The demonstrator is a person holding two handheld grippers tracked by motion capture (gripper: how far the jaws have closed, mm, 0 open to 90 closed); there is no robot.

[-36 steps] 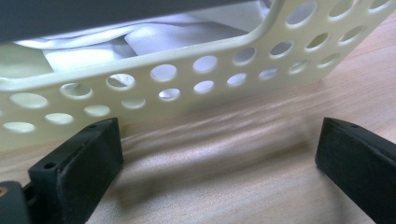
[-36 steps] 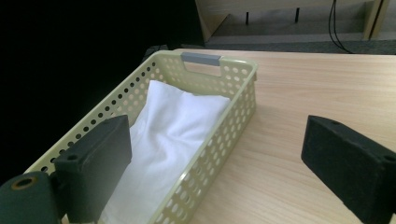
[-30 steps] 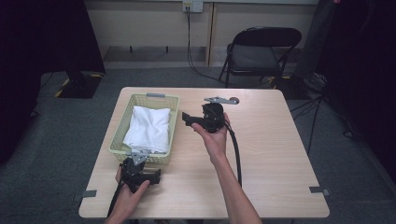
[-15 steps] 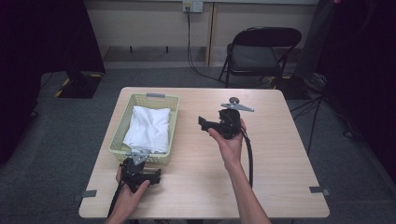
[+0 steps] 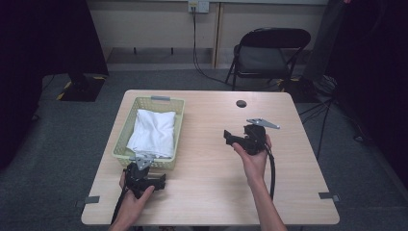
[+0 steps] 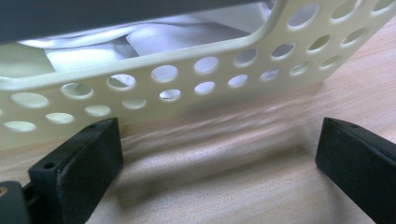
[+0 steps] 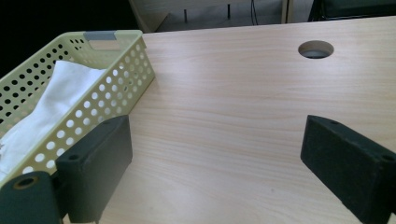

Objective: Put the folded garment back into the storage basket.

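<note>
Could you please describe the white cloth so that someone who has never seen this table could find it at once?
Start at the wooden table and look to its left half, where a pale yellow-green perforated basket stands. The white cloth lies folded inside it, the one soft, white thing on the table.

Pale yellow-green basket (image 5: 126, 134), seemingly white cloth (image 5: 153, 131)
</note>
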